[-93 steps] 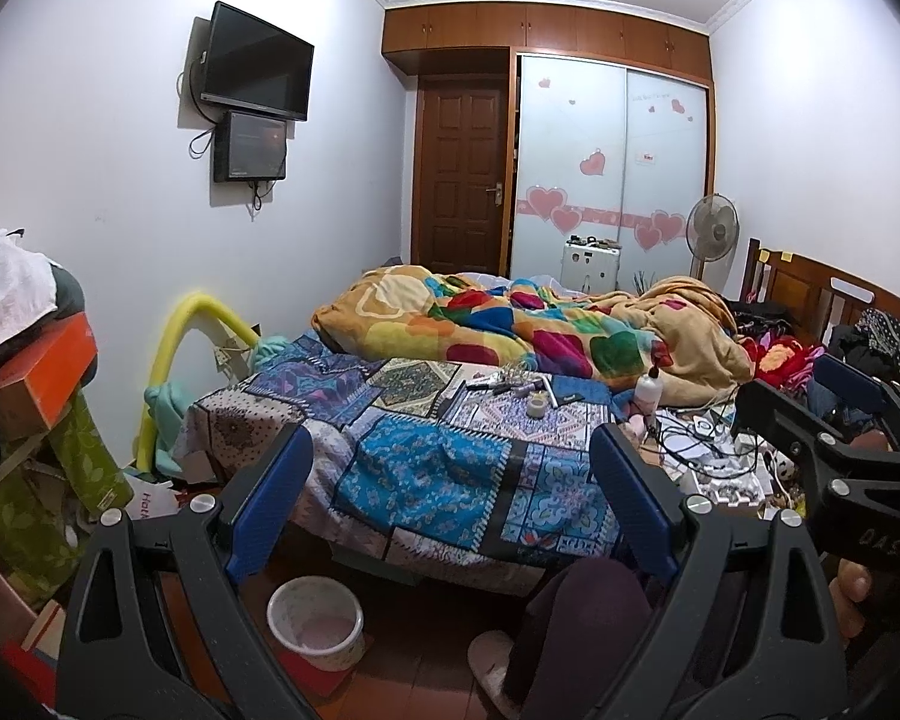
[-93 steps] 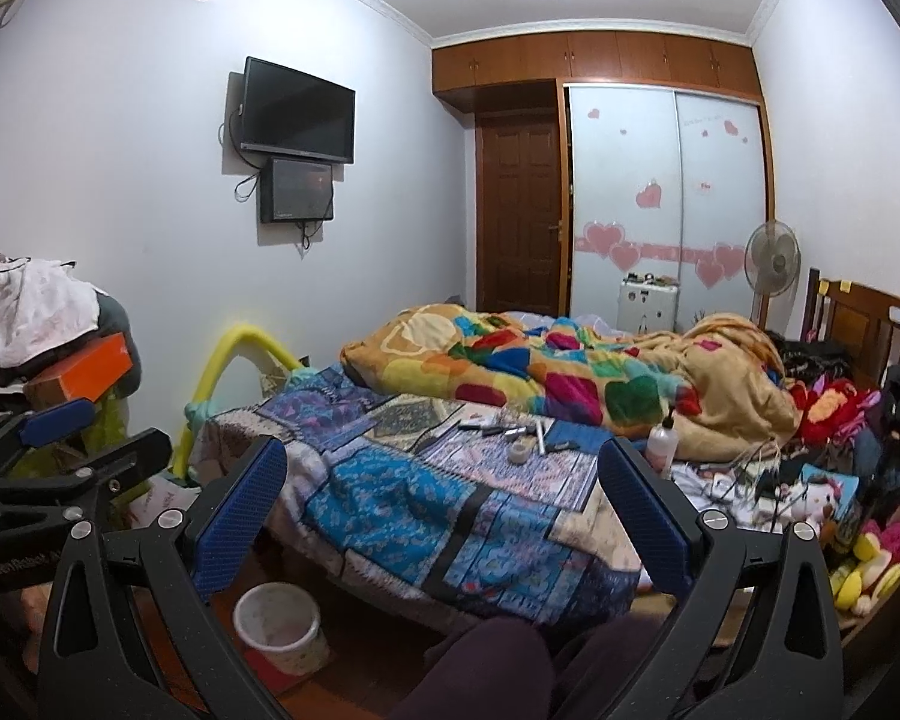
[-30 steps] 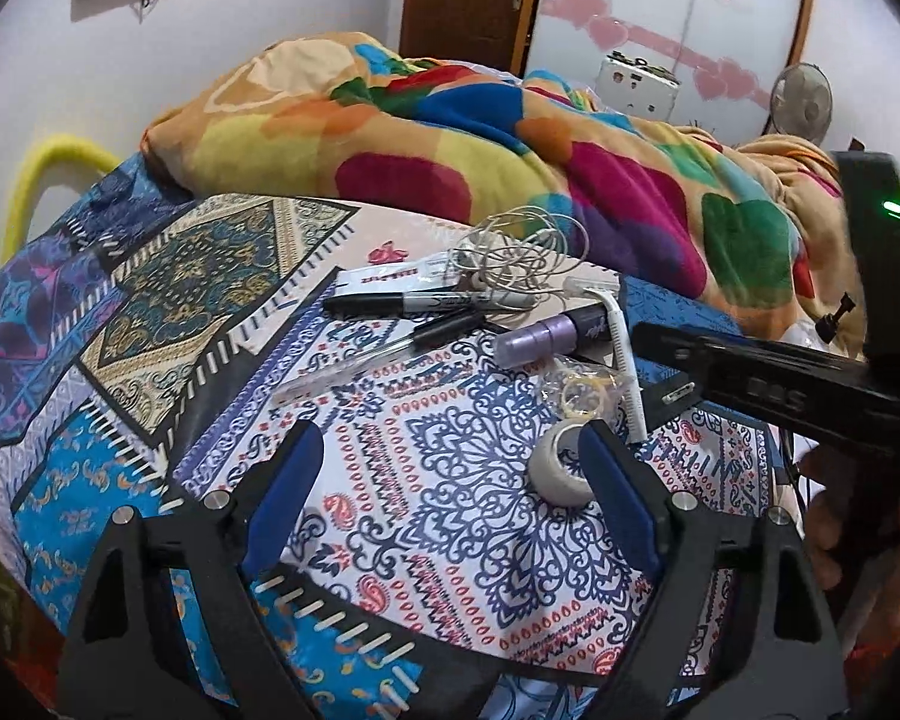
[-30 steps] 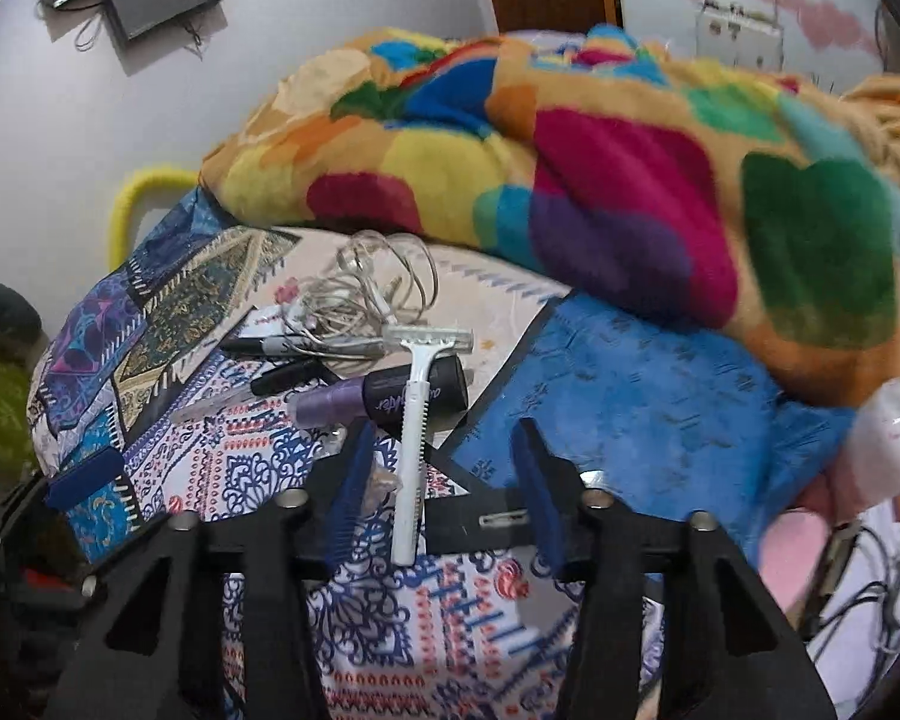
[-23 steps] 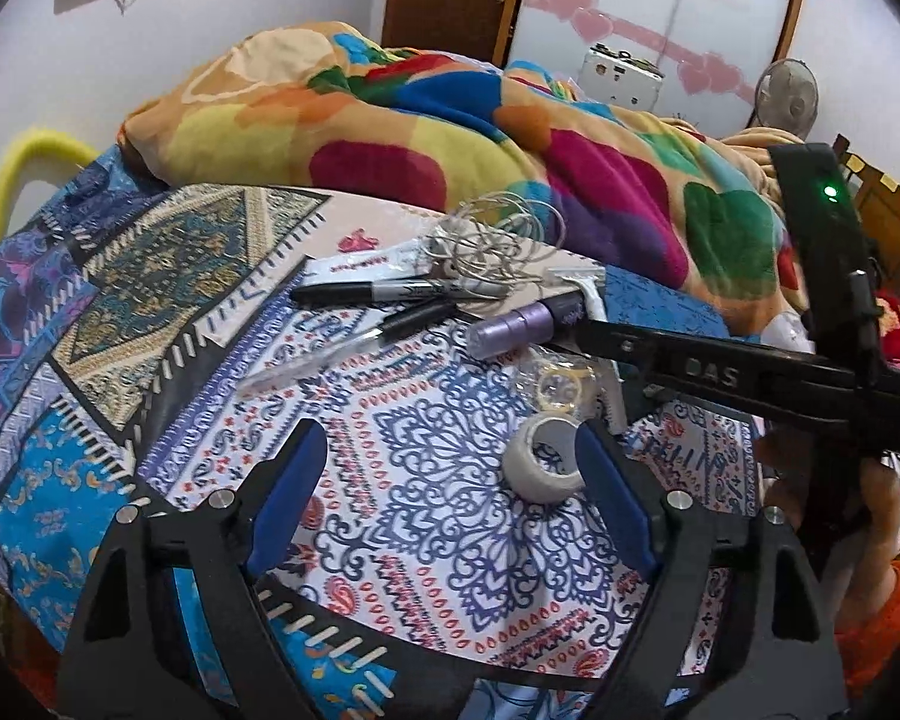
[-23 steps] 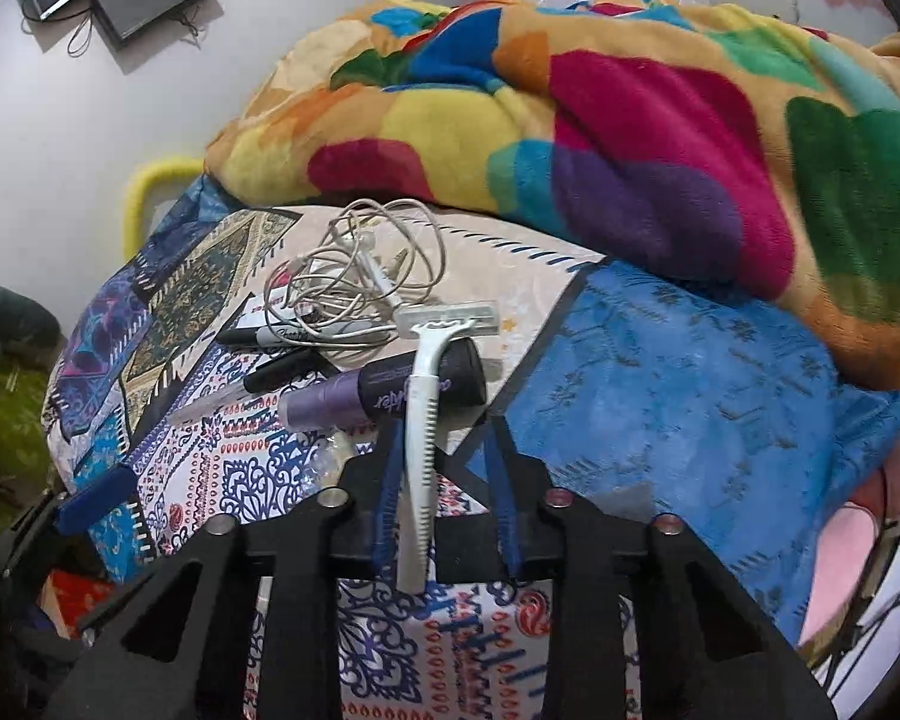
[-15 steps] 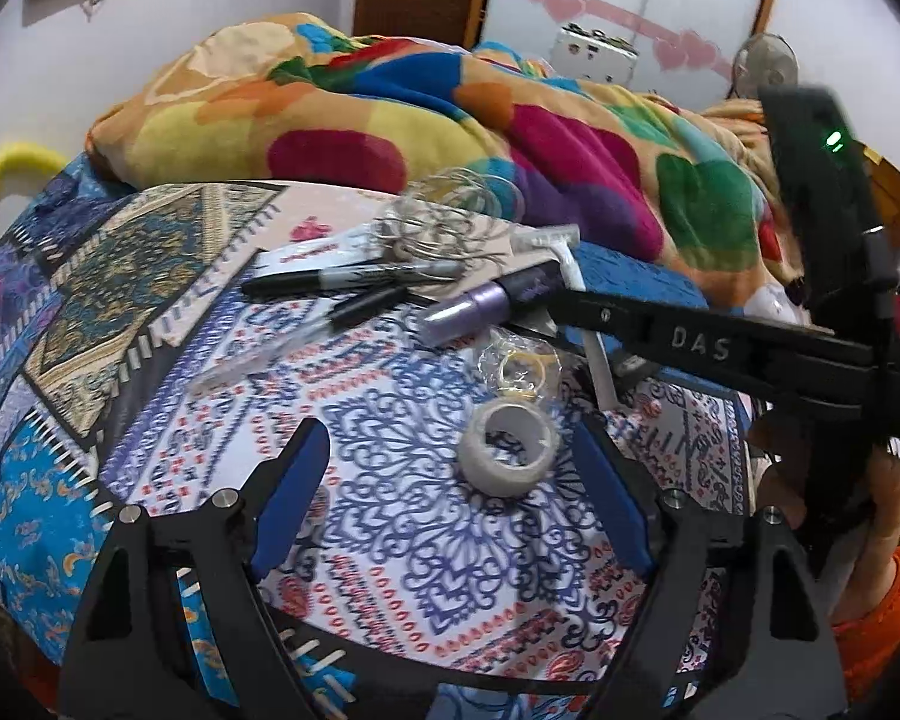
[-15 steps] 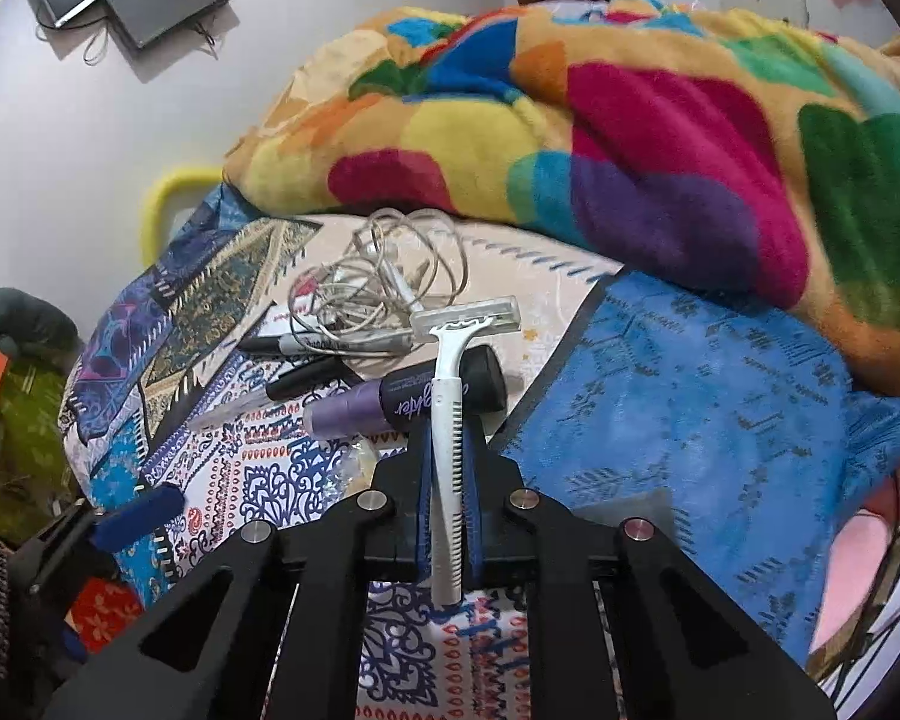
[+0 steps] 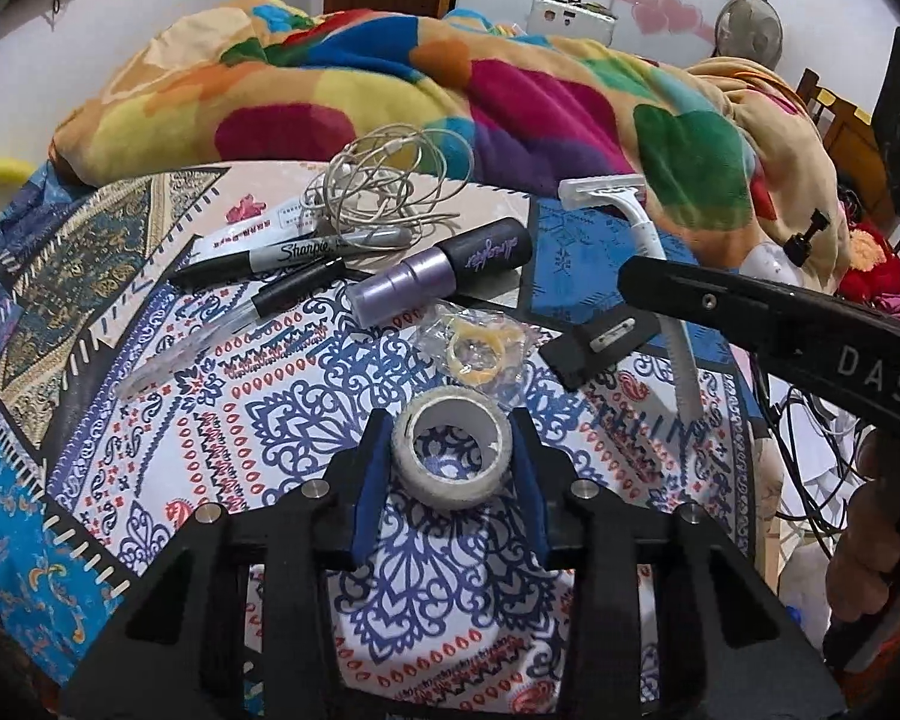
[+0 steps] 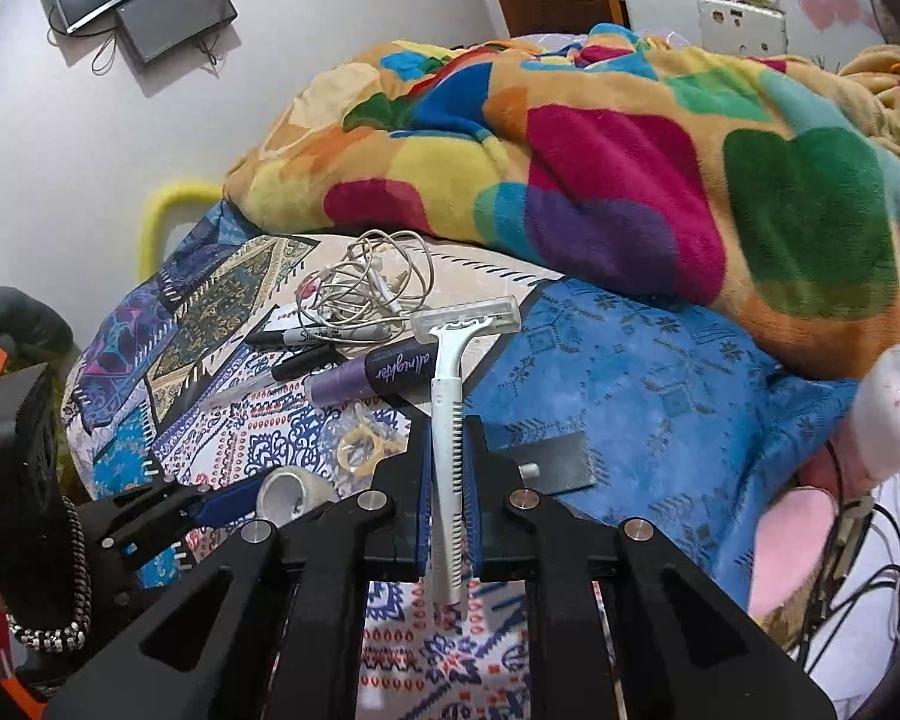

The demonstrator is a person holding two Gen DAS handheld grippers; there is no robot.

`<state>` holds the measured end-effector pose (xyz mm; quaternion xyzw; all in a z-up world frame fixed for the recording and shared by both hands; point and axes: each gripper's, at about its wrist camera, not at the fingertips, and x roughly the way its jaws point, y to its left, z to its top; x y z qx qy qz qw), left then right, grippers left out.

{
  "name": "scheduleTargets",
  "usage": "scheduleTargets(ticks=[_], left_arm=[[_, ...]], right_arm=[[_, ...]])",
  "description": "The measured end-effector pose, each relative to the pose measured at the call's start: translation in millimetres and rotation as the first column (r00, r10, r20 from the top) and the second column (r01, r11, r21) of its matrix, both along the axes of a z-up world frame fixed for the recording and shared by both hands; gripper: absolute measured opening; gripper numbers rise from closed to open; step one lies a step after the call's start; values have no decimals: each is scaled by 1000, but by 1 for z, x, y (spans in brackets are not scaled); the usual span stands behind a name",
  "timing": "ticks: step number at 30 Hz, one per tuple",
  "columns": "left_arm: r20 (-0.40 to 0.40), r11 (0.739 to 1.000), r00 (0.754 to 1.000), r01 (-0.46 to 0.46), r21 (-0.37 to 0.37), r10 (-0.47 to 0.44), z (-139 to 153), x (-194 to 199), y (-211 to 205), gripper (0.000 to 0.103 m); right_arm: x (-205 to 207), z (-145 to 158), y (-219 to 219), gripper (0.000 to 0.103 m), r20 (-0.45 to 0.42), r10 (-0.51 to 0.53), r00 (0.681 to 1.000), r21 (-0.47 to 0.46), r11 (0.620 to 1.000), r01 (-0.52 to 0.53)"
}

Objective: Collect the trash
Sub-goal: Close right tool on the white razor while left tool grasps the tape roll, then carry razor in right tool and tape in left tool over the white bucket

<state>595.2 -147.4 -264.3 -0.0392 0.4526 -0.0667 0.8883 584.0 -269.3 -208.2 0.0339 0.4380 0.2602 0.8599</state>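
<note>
Now tape roll (image 9: pixel 450 450) sits btwn left gripper (image 9: pixel 452 468) pads — razor (image 10: pixel 450 420) clamped in right gripper (image 10: pixel 448 480).

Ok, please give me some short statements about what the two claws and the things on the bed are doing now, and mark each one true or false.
1. The right claw is shut on the white razor. True.
2. The roll of tape lies between the fingers of the left claw. True; its jaws have just been closing around the roll.
3. The razor's head points toward the camera that looks along the right claw. False: the head points away, toward the colourful blanket.
4. The Sharpie marker is held in the left claw. False: it lies on the bedcover beside the tangled cord.
5. The purple tube stands upright. False: it lies on its side.
</note>
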Motion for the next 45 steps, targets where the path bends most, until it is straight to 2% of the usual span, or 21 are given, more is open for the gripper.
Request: scheduleTargets(ticks=[6,10,13,16,19,26,31,37,45], left_arm=[[18,1000,1000,-1,-8,1,24,-18,7,38],[57,1000,998,-2,6,2,51,-34,11,38],[91,1000,996,-22,-4,22,75,-46,17,38],[128,999,991,-33,-12,34,101,-65,25,38],[174,999,984,-42,13,39,127,-92,33,38],[232,995,968,-97,14,91,163,-152,62,38],[250,990,959,-141,22,131,172,-195,92,38],[242,980,953,-196,41,180,167,-239,132,38],[216,950,931,-309,44,293,155,-306,212,38]], right_arm=[[-14,20,-3,9,15,-6,1000,6,1000,6],[-29,40,-3,9,14,0,1000,39,999,0],[-45,59,1,9,43,1,999,28,1000,-3],[-65,81,6,9,70,10,997,27,1000,-12],[-92,105,14,9,123,27,992,5,1000,-28],[-145,140,36,9,200,64,978,-7,998,-63],[-175,144,55,9,203,90,975,-10,996,-90],[-212,141,94,9,203,148,968,-28,989,-145],[-248,127,164,9,171,271,947,-46,963,-267]])
